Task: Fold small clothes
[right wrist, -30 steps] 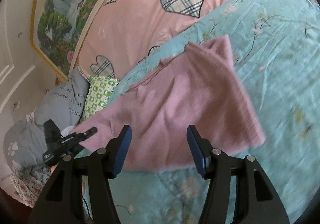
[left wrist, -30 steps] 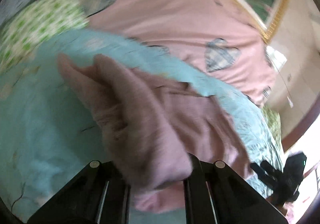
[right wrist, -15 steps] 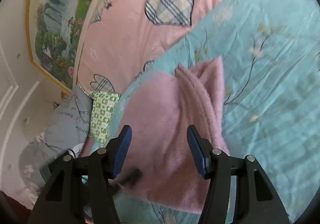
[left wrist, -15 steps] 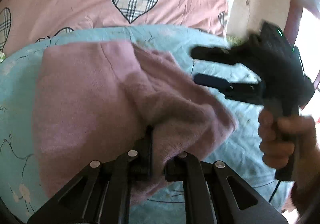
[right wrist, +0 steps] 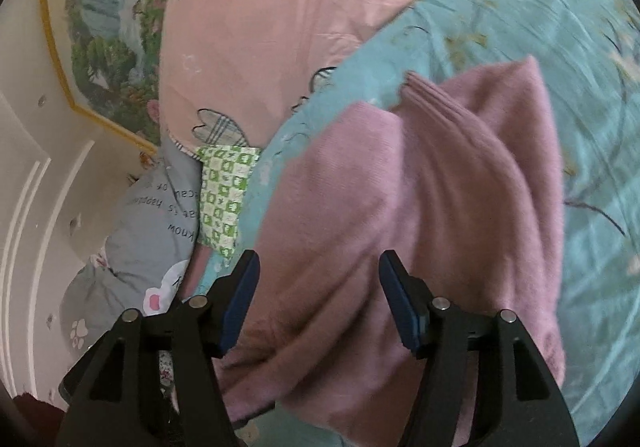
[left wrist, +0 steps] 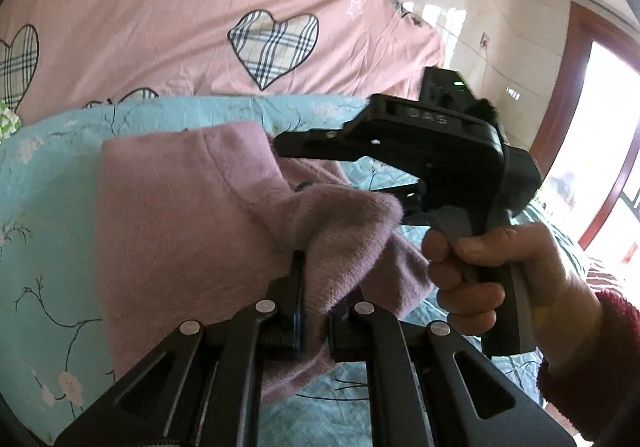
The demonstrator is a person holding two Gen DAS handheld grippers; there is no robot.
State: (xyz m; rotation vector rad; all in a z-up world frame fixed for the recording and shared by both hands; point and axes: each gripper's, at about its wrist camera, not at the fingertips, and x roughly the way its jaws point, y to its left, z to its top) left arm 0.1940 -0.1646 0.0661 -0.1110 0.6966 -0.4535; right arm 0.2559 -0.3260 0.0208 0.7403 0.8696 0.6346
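A small mauve knitted sweater (left wrist: 180,215) lies partly folded on the teal floral bedspread (left wrist: 40,247). My left gripper (left wrist: 314,307) is shut on a bunched fold of the sweater near its right edge. My right gripper (right wrist: 318,303) is open and hovers just above the sweater (right wrist: 420,207), with cloth showing between its jaws. In the left wrist view the right gripper (left wrist: 400,151) reaches over the sweater's far right corner, held by a hand (left wrist: 492,279).
A pink quilt with plaid hearts (left wrist: 200,27) lies behind the bedspread. A green checked cloth (right wrist: 224,191) and a grey pillow (right wrist: 148,239) sit at the left. A framed picture (right wrist: 108,27) hangs on the wall.
My left gripper has carried the pinched fold across the sweater and lowered it. My right gripper has moved in close over the sweater and stays open.
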